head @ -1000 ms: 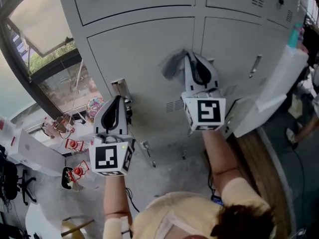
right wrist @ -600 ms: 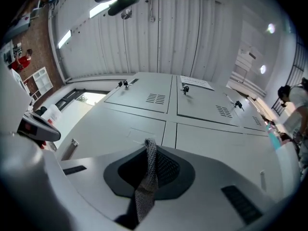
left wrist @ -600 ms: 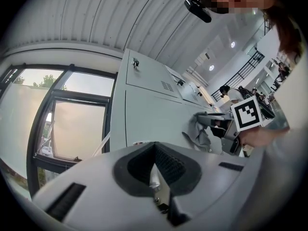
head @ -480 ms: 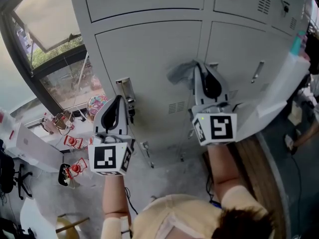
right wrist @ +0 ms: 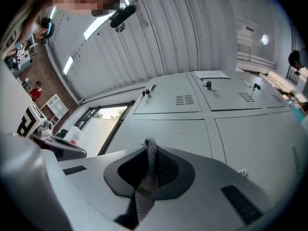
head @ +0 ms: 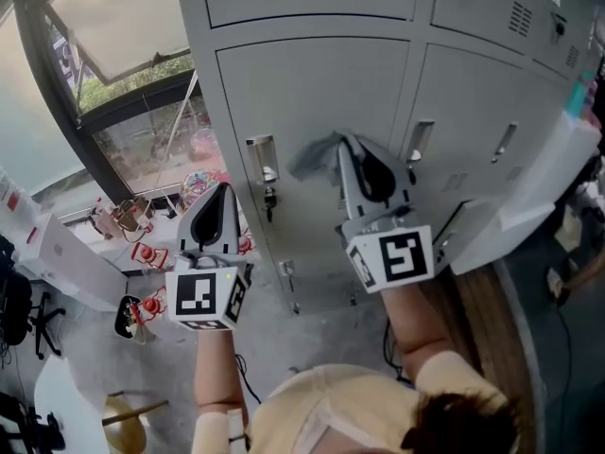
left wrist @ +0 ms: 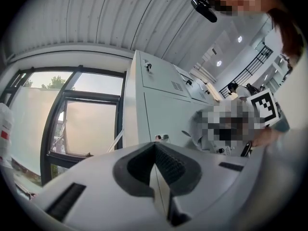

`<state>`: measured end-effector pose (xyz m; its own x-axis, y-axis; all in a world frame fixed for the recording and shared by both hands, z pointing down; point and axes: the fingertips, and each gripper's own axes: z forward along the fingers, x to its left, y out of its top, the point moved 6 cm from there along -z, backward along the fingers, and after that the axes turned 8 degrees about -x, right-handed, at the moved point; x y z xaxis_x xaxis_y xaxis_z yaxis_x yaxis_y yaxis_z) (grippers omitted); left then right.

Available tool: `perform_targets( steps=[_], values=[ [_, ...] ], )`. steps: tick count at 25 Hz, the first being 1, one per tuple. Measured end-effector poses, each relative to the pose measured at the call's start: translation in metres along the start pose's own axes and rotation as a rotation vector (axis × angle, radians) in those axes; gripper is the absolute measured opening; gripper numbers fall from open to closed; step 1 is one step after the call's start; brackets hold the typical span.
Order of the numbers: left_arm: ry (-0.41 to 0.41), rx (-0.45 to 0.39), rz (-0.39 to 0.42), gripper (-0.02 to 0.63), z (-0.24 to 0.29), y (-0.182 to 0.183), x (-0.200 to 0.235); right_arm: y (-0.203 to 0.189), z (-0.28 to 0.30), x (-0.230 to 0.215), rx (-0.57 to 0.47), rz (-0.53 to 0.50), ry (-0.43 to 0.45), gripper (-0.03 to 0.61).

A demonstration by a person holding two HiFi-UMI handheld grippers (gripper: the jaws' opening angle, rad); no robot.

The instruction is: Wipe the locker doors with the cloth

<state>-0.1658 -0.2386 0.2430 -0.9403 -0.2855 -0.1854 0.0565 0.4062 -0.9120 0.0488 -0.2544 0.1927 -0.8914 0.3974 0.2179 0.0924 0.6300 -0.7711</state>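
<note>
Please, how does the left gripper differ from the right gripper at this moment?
The right gripper is shut on the grey cloth; the left gripper's jaws are together on nothing. The right gripper holds the cloth at the locker door; the left gripper hangs back to the left, off the door. Both carry a marker cube.

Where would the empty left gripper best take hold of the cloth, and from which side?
Probably on the loose bunch of the cloth that sticks out leftwards past the right gripper, whose jaws pinch its other end. Come from the left: that free flap faces the left gripper.
</note>
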Motion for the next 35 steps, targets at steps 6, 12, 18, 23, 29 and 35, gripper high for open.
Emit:
perform_targets(
  steps=[6,12,18,23,29,35],
  values=[
    [0.043,0.020,0.020,-0.015,-0.019,-0.001,0.014,-0.013,0.010,0.041,0.003,0.019,0.101,0.018],
    [0.075,0.040,0.025,-0.015,-0.035,-0.005,0.022,-0.032,0.017,0.067,0.018,-0.007,0.162,0.018],
    [0.089,0.057,0.030,-0.014,-0.039,-0.009,0.027,-0.054,0.023,0.071,0.073,-0.061,0.169,0.020],
    [0.080,0.061,0.021,-0.015,-0.038,-0.011,0.024,-0.061,0.021,0.055,0.097,-0.076,0.123,0.018],
    [0.037,0.055,0.010,-0.015,-0.027,-0.014,0.013,-0.062,0.013,0.025,0.120,-0.105,0.039,0.019],
    [-0.017,0.049,-0.011,-0.014,-0.012,-0.019,-0.003,-0.062,-0.002,-0.007,0.153,-0.144,-0.043,0.019]
  ],
)
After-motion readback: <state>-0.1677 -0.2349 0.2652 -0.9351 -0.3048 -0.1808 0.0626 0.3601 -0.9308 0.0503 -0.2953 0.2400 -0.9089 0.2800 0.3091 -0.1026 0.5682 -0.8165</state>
